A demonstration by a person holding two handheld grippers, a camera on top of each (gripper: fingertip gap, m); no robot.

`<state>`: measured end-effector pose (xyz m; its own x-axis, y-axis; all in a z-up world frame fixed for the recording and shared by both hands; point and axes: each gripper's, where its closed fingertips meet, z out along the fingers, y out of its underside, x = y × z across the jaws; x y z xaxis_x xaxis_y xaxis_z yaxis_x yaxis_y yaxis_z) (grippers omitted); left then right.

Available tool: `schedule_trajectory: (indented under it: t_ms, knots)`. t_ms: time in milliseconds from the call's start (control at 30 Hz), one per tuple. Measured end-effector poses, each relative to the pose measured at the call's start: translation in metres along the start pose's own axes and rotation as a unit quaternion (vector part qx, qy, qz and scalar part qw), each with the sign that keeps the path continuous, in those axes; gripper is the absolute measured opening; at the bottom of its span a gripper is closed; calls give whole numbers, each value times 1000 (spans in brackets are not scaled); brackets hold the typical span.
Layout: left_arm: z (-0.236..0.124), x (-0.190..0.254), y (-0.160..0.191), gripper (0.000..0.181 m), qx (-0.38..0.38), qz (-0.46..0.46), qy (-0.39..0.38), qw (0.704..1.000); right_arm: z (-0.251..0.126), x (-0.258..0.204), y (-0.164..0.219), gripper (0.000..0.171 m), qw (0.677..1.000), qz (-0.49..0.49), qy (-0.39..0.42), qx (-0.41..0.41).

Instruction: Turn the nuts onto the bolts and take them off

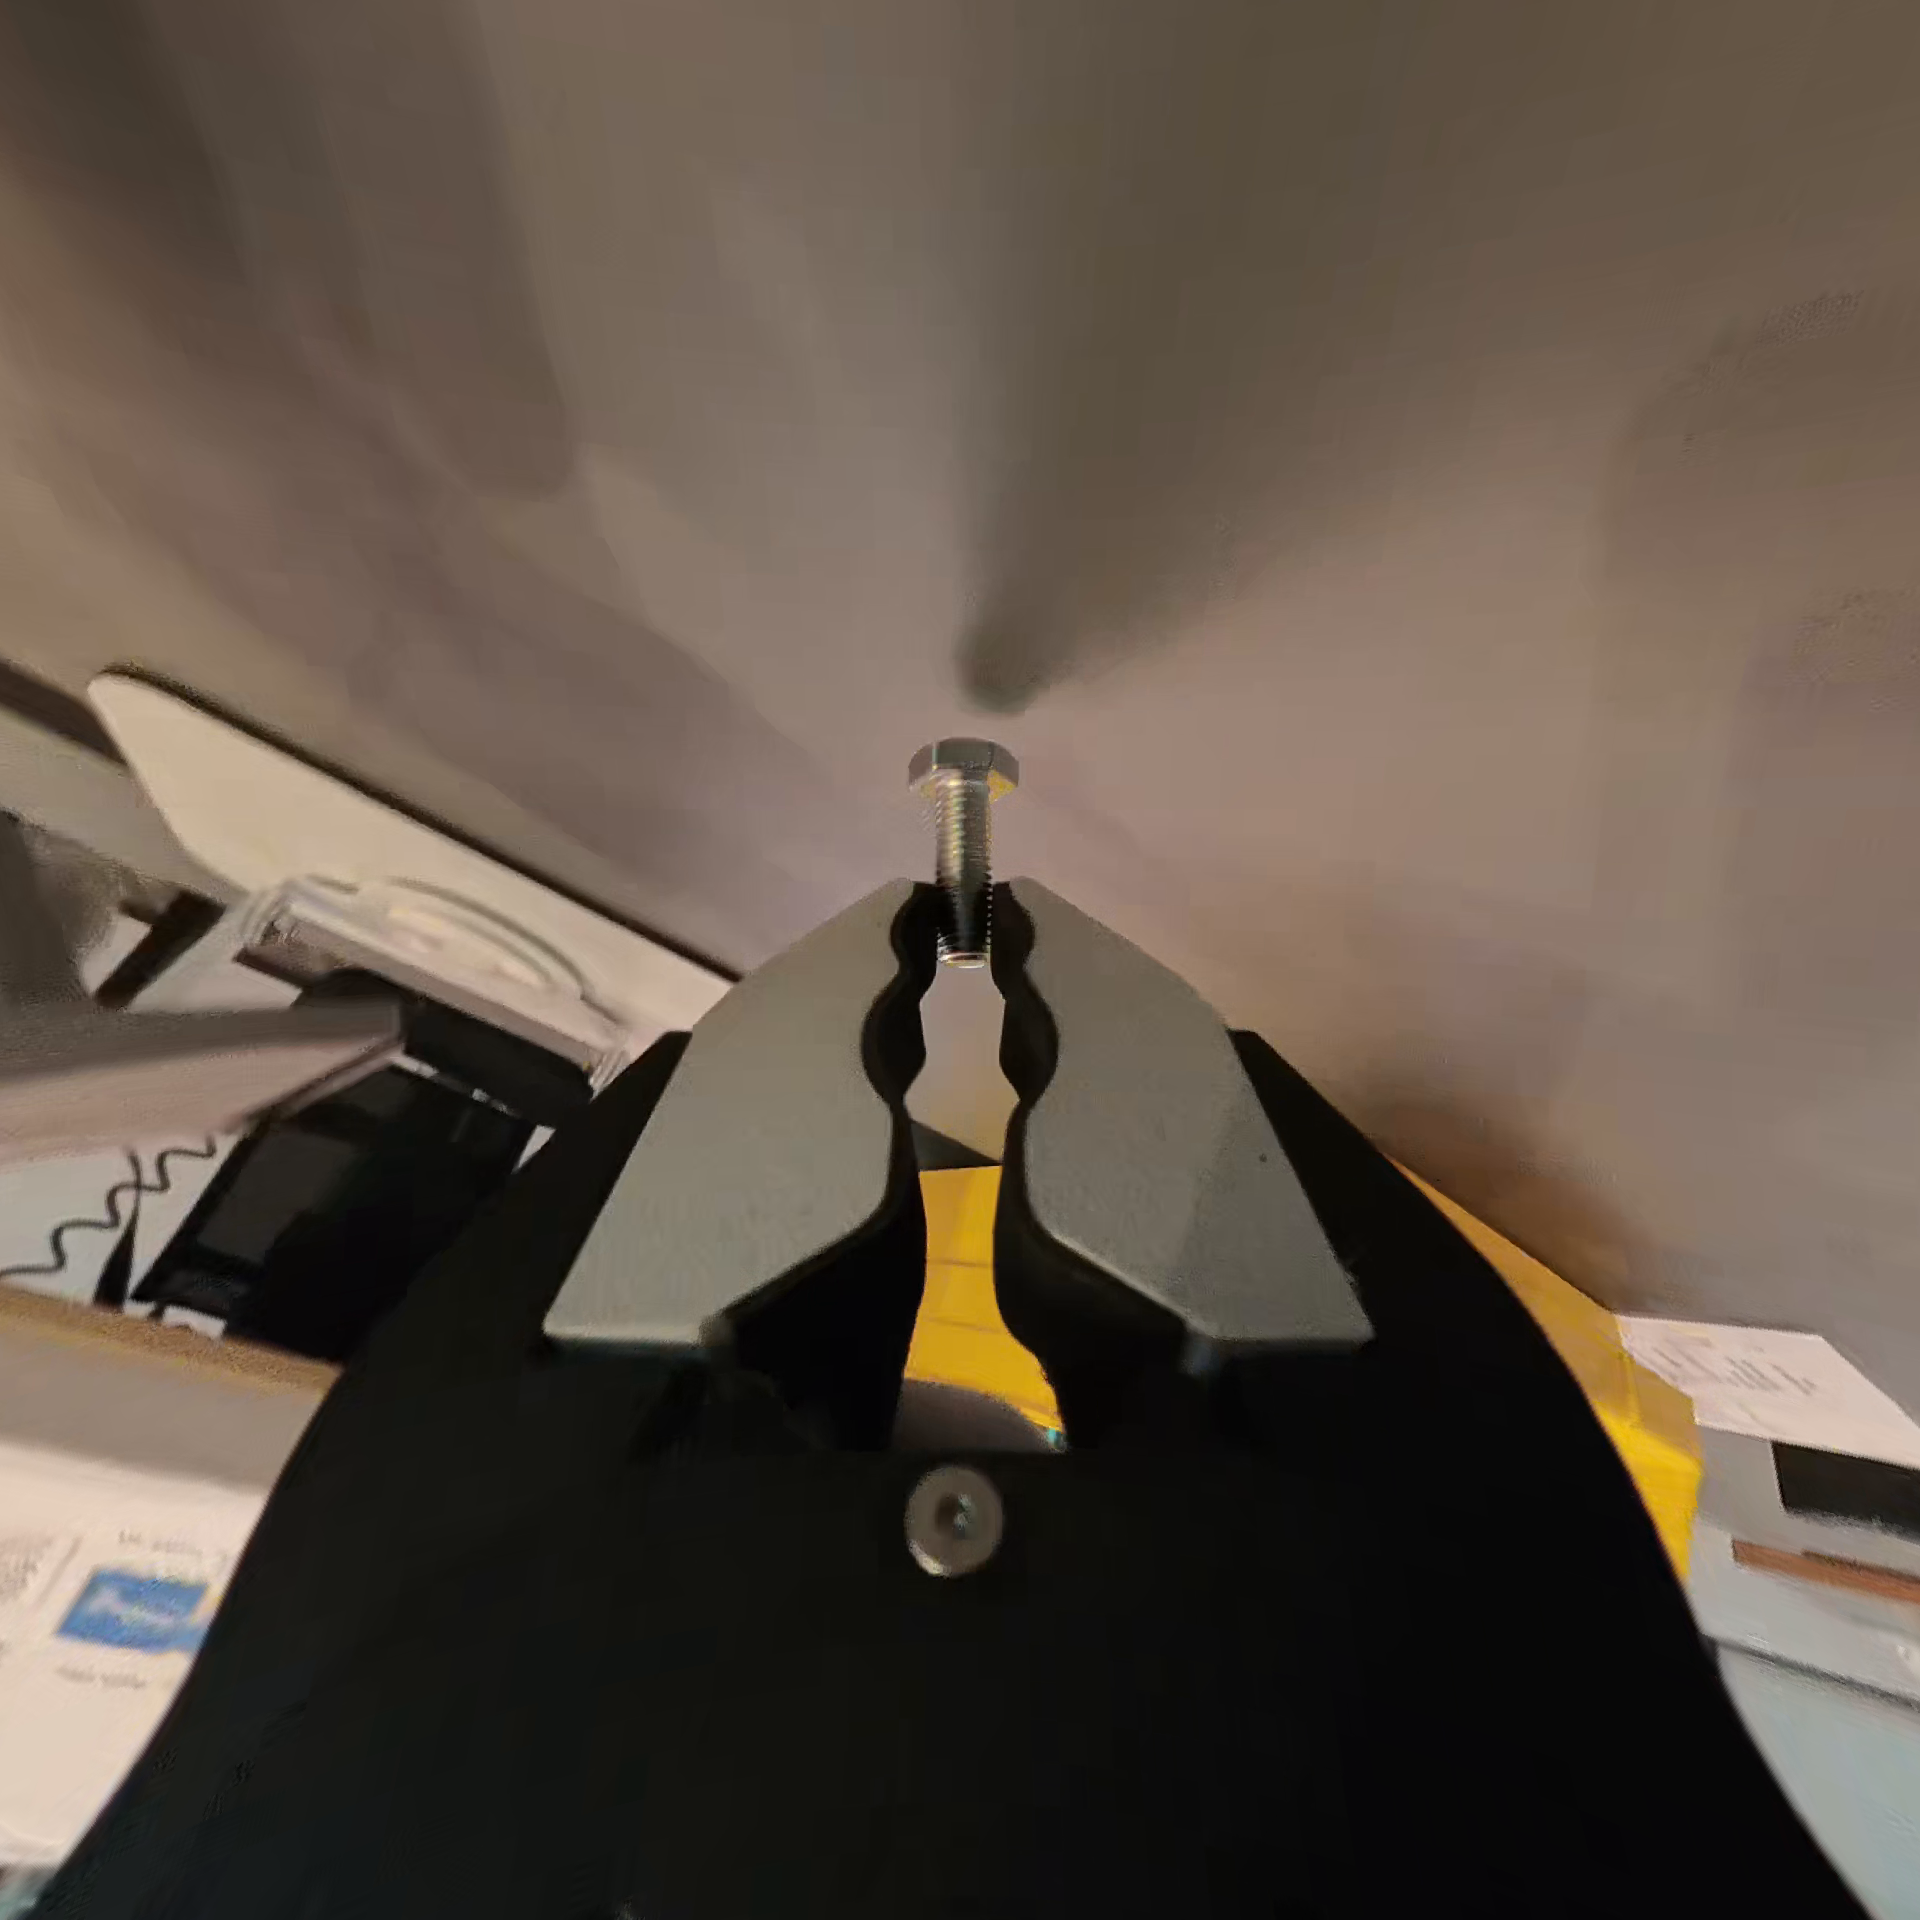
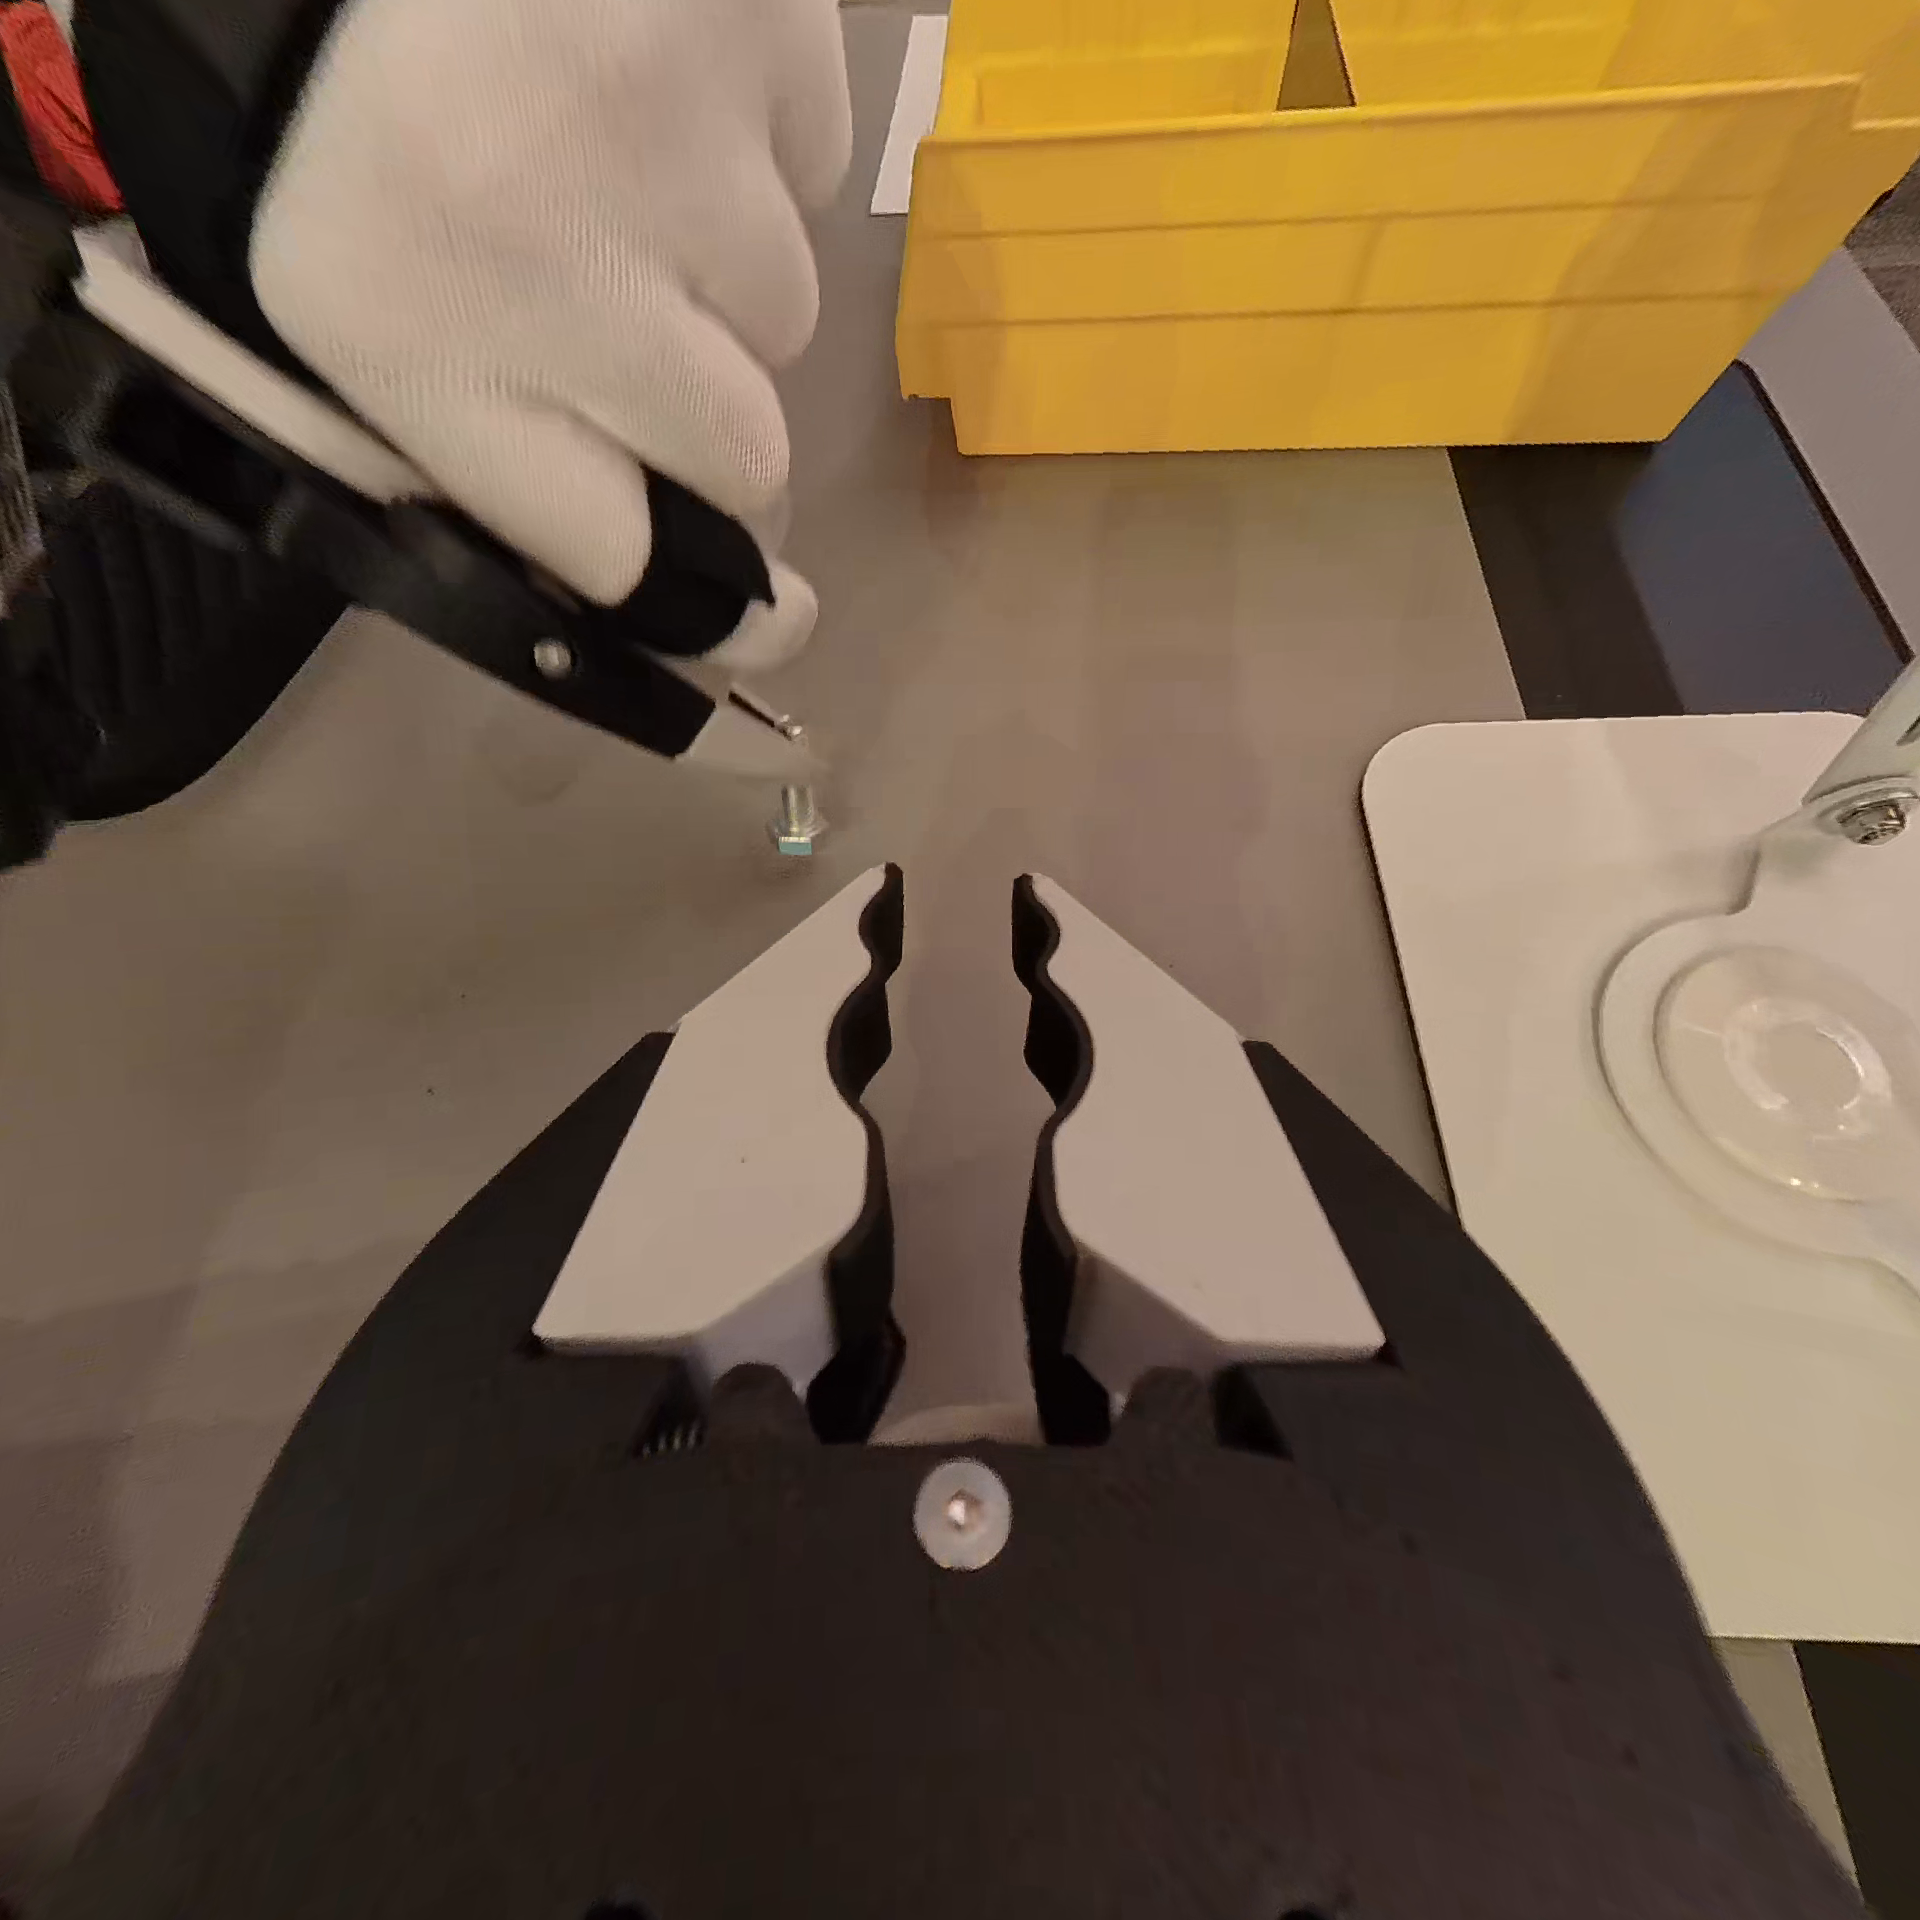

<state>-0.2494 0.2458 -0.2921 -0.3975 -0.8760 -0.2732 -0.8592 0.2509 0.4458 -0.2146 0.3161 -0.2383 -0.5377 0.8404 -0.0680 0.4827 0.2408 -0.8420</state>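
**Left has the bolt pinched, right is hanging empty**

Closest to me in the right wrist view, my right gripper point(image 2: 956, 883) is released, its jaws parted with only bare grey table point(image 2: 1143, 644) showing in the gap. It sits low and angled down at the tabletop, touching nothing.

Just past its left fingertip is the bolt point(image 2: 796, 826), head down and threads up. The left gripper point(image 2: 774, 750) comes in steeply from the upper left, held by a white-gloved hand point(image 2: 540, 291), and its tips are clenched on the upper threaded end. In the left wrist view the same grip is clearer: left gripper point(image 1: 961, 914) squeezing the bolt point(image 1: 964, 831) by the shank end, hex head pointing away toward the table point(image 1: 1247, 468). Background is motion-blurred there. Can't tell if the head actually touches the surface.

Room-wise: open table ahead of and between the two grippers. To my right is a white plate point(image 2: 1538, 935) with a rounded edge, near my right finger. Farther back, the yellow bin point(image 2: 1299, 281) walls off the far right side.
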Motion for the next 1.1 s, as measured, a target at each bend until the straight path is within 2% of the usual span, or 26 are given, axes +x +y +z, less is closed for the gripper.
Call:
schedule_trajectory:
  t_ms: [33,100,200,367,533,633,733,833,900,1033,1100]
  knots:
    - [3,2,-4,10,-3,10,9,1000,0,0,-1,19,1000,-2,-1,2]
    - [5,3,-4,10,-25,29,24,999,-1,-3,-1,18,1000,-5,-6,5]
    - [3,1,-11,10,-18,20,35,999,1,-4,-2,19,1000,-8,-9,5]
    - [5,-4,-15,32,-16,14,22,1000,0,-5,-3,19,1000,-10,-10,6]
    - [-1,-10,-10,43,-2,-22,9,1000,-6,-5,-6,19,1000,-10,-8,18]
    - [-18,-14,2,47,18,-83,2,996,-11,-4,-9,19,1000,-10,-6,29]
    - [-48,-17,37,47,36,-182,-20,982,-18,-3,-14,19,999,-8,-3,49]
    - [-75,-9,100,36,36,-315,-41,948,-25,1,-15,19,998,-3,2,61]
    - [-82,12,145,30,24,-381,-23,924,-26,3,-13,19,998,2,4,65]
    - [-55,79,214,25,-49,-449,80,888,-23,5,-8,19,998,9,3,60]
    - [-32,118,225,26,-65,-478,165,860,-20,4,-6,19,998,10,0,54]
